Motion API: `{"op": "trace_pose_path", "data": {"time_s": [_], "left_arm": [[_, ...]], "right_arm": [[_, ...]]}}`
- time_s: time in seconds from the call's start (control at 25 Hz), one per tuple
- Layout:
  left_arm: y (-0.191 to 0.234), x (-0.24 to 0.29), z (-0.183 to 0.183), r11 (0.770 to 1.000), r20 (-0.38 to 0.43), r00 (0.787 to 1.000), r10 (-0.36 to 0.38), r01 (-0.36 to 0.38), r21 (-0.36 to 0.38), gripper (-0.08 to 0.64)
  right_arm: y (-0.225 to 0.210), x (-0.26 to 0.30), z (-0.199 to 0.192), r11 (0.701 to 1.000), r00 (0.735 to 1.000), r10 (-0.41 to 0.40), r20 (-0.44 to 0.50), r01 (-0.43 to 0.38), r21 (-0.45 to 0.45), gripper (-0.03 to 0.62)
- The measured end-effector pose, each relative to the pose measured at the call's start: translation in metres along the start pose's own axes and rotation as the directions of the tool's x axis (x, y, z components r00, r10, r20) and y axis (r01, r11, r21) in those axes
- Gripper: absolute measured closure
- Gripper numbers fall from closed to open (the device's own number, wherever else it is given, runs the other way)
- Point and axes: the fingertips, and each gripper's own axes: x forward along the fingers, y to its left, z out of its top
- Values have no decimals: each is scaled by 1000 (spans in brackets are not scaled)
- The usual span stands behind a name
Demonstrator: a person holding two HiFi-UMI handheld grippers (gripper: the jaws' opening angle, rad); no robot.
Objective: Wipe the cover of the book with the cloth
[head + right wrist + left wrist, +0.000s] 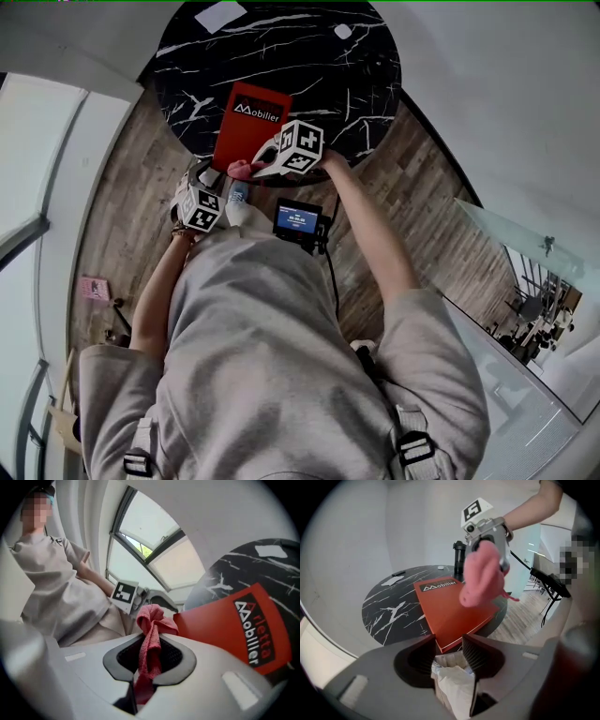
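Observation:
A red book (251,127) with white lettering lies on the round black marble table (347,94), its near corner past the table's edge. My right gripper (257,167) is shut on a pink cloth (240,170), which hangs bunched just above the book's near end. In the right gripper view the cloth (152,618) fills the gap between the jaws of that gripper (151,641), with the book (234,630) to the right. My left gripper (449,645) sits lower and nearer me, shut on a crumpled white packet (452,684). From there the book (454,611) and the cloth (482,576) lie ahead.
A white sheet (220,15) and a small white item (343,31) lie at the table's far side. A small screen device (298,221) hangs at the person's chest. Wooden floor surrounds the table, with a glass panel (525,244) at the right and a black stand (548,585).

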Motion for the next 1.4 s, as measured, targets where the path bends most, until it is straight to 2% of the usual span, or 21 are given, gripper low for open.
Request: {"op": "trace_pose_path", "data": {"time_s": [0.04,0.08,0.12,0.16,0.2,0.24,0.32,0.36,0.4,0.48,0.56,0.68,0.8,0.92,1.08,1.4], "left_arm": [[0,0,0,1000,-1,1000,-2,2,-2,402],[1,0,-1,1000,0,1000,-3,3,-4,401],[2,0,-1,1000,3,1000,-5,5,-5,400],[2,0,-1,1000,5,1000,-6,6,-7,400],[3,0,-1,1000,8,1000,-10,10,-9,400],[3,0,-1,1000,10,1000,-15,15,-12,400],[4,1,0,1000,15,1000,-25,26,-16,400],[4,1,1,999,18,999,-29,29,-17,400],[4,1,1,999,20,999,-32,33,-17,400],[4,1,1,999,23,999,-40,40,-12,400],[3,1,1,999,26,999,-45,46,-7,400],[4,1,0,999,28,998,-47,47,3,402],[5,2,1,999,29,998,-53,53,5,399],[5,2,-1,998,26,998,-59,59,3,396],[5,3,0,998,22,998,-66,66,1,384],[6,4,0,997,15,997,-76,76,14,382]], "right_arm": [[-10,-12,10,999,999,-43,29,44,-12,518],[-23,-24,19,993,992,-115,53,116,-31,518],[-41,-38,27,975,974,-213,75,217,-53,518],[-62,-52,33,938,939,-332,94,339,-72,518],[-83,-67,38,881,884,-455,107,464,-89,518],[-103,-82,42,810,816,-567,113,577,-104,518],[-133,-105,44,675,687,-720,103,727,-125,518],[-145,-111,42,632,644,-760,88,764,-128,518],[-154,-114,40,607,617,-784,67,785,-126,518],[-170,-114,31,584,590,-808,13,803,-121,517],[-181,-110,22,580,580,-814,-36,806,-116,517],[-189,-97,16,605,600,-796,-80,790,-100,517],[-191,-91,16,613,607,-790,-89,786,-81,518],[-189,-87,15,639,635,-767,-95,769,-16,518],[-186,-83,15,661,655,-744,-131,750,-2,518],[-174,-69,16,705,699,-703,-130,710,2,520]]}}
